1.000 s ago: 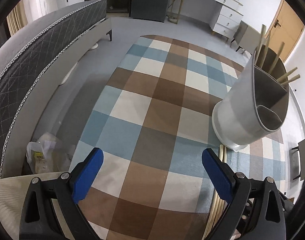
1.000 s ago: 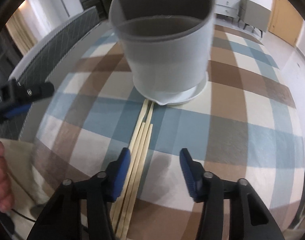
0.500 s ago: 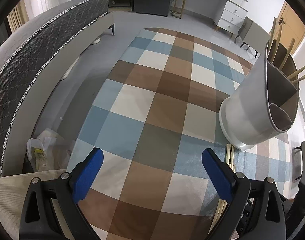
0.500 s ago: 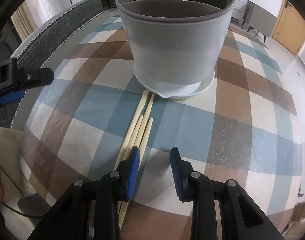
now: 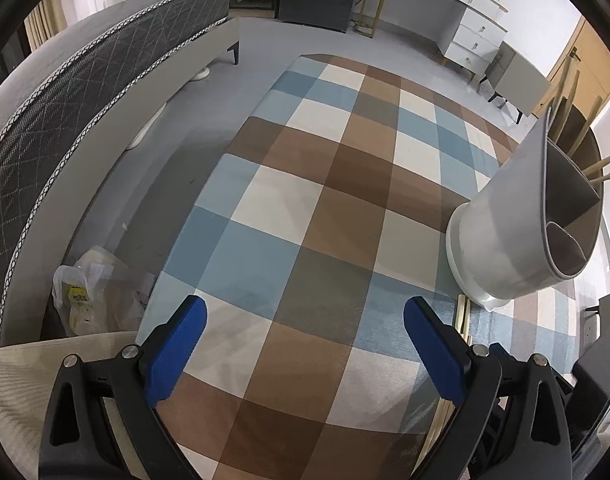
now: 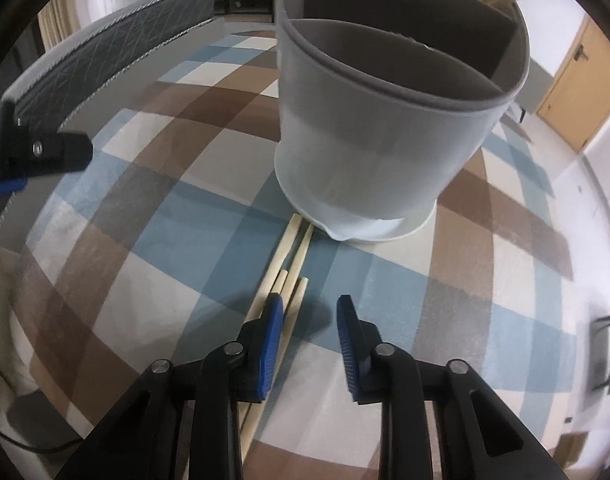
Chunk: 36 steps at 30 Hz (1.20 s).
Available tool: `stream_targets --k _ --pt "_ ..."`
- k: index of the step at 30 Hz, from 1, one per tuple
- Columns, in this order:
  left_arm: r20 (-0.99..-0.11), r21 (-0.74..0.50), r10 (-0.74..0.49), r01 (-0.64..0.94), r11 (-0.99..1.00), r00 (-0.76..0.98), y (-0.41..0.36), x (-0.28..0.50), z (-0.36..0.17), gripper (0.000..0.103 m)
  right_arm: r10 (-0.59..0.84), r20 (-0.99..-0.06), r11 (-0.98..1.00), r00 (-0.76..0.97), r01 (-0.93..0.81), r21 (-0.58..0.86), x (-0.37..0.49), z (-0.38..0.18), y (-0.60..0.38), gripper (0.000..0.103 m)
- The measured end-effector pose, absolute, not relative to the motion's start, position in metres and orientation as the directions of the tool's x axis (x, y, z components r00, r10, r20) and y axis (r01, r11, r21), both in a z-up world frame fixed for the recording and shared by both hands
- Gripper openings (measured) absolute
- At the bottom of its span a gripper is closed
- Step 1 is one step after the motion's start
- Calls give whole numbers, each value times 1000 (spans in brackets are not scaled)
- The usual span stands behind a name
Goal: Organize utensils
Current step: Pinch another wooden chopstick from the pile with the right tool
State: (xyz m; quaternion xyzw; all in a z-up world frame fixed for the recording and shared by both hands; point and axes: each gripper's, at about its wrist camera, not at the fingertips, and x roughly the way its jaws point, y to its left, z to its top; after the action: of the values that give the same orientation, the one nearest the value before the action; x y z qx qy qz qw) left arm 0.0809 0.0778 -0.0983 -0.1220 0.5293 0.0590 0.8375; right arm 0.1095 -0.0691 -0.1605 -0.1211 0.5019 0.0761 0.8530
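A worktop cloth [image 5: 305, 208] checked in blue, brown, cream and grey carries a pale grey utensil holder [image 6: 377, 148] and light tan chopsticks [image 6: 293, 264], beside black grippers with blue fingers [image 6: 271, 340] and a dark grey diamond-quilted mattress [image 5: 65, 112].

Even, soft daylight; brightest toward 1 o'clock on the white wall [image 5: 545, 12]. Faint shadow under the holder [image 6: 385, 128]. Slight motion blur in right view. Strong fisheye bending and black vignette at all edges. No glare.
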Motion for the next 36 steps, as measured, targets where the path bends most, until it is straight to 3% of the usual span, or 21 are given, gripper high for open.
stream_targets --k 7,20,22,24,30,36 --pt "-909 -145 -34 -237 961 415 78 83 -102 96 89 -896 981 435 -193 4 115 -161 -91 24" --pt "-919 -138 -20 -274 952 393 87 84 -106 96 -16 -875 961 484 -235 -148 119 -165 -68 22" --pt "-920 -135 -17 -277 951 390 88 84 -107 96 -8 -873 959 488 -243 -145 122 -166 -64 14" --pt "-920 -132 -17 -270 954 390 88 84 -107 96 39 -877 962 478 -256 -96 124 -165 -67 5" --pt "-918 -130 -37 -212 969 395 76 86 -109 96 147 -851 982 504 -179 64 124 -150 -98 3" --pt "-914 -187 -134 -105 977 384 53 87 -114 96 288 -754 950 591 -74 305 110 -119 -156 3"
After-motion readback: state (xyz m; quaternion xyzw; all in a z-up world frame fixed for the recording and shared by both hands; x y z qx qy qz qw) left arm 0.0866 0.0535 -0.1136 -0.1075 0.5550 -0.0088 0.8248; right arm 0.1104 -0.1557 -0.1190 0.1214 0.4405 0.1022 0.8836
